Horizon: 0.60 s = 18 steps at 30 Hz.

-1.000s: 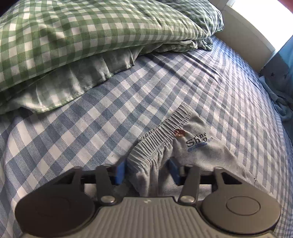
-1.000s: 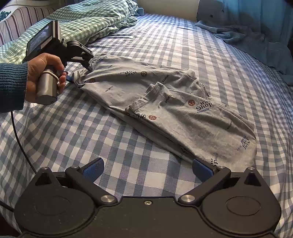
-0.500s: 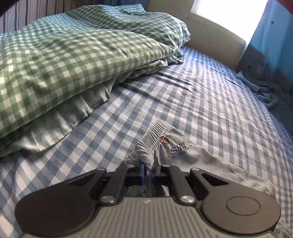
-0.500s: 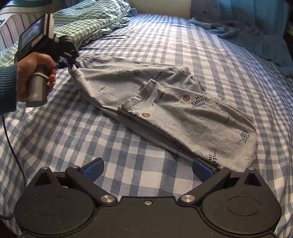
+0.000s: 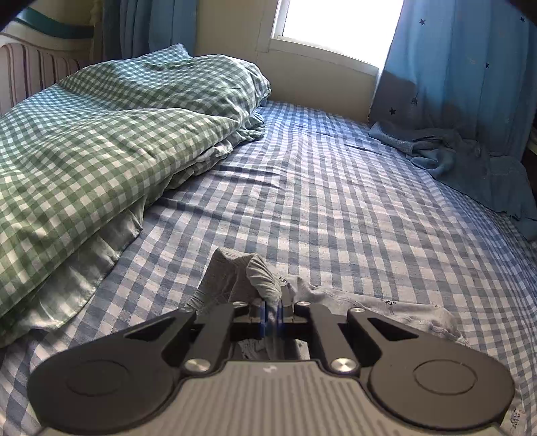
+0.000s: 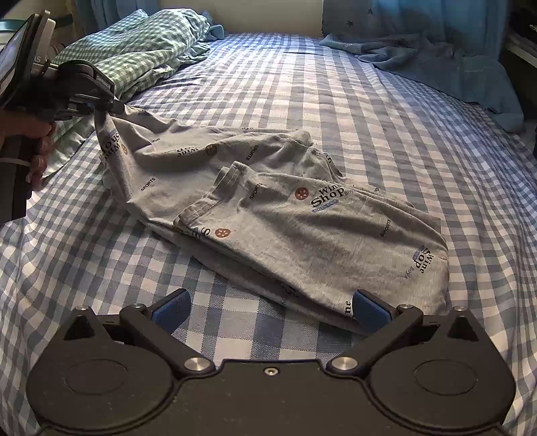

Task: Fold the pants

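Grey printed pants (image 6: 268, 208) lie partly folded on the blue checked bed sheet (image 6: 369, 100). My left gripper (image 5: 272, 317) is shut on the waistband end of the pants (image 5: 248, 275) and holds it lifted off the bed; it also shows at the far left of the right wrist view (image 6: 112, 105). My right gripper (image 6: 270, 307) is open, low over the sheet, with its right finger (image 6: 369, 308) beside the near folded end of the pants.
A green checked duvet and pillow (image 5: 100, 134) lie on the left of the bed. A blue star curtain (image 5: 470, 84) and a crumpled blue cloth (image 5: 470, 167) lie at the far right. A window (image 5: 335, 26) is behind the bed.
My left gripper has shut on the waistband and lifted it up off the sheet. The right gripper has stayed open and moved slightly closer to the near end of the pants.
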Motion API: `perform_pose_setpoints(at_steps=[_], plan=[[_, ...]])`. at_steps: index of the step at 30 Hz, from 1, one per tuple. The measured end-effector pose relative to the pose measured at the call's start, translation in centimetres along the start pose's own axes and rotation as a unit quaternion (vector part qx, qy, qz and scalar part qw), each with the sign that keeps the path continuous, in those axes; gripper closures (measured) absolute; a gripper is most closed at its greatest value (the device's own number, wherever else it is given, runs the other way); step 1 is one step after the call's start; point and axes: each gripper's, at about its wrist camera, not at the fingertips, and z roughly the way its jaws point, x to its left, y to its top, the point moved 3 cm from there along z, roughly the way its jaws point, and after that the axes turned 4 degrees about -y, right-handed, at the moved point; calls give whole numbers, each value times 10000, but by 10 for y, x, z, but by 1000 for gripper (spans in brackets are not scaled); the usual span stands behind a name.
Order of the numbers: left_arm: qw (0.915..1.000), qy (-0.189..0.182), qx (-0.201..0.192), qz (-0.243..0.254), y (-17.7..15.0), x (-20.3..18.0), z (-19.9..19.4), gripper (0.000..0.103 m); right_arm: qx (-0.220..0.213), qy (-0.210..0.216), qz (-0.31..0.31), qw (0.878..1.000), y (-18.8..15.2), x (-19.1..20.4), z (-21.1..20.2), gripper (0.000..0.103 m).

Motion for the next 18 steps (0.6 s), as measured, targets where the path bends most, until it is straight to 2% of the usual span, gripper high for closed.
perform_pose_setpoints(at_steps=[2, 4, 7, 11, 13, 16, 18], plan=[[9998, 116, 3, -157, 2, 10, 2, 97, -13, 50, -120, 9999, 2, -3, 2, 1], [9999, 54, 42, -114, 0, 25, 7, 95, -32, 30, -169, 9998, 3, -7, 0, 1], [9993, -58, 365, 33, -11, 49, 25, 90, 1, 58, -209, 9998, 0, -10, 0, 1], [9951, -115, 772, -609, -28, 83, 48, 82, 166, 23, -267, 9995, -11, -7, 3, 1], [9918, -156, 763, -1018, -35, 95, 51, 64, 244, 8, -246, 9994, -15, -3, 5, 1], [9885, -209, 735, -1304, -42, 105, 54, 46, 294, -11, -300, 9991, -16, 5, 7, 1], [9871, -314, 767, -1369, -44, 108, 60, 42, 246, -22, -338, 9991, -15, 11, 5, 1]])
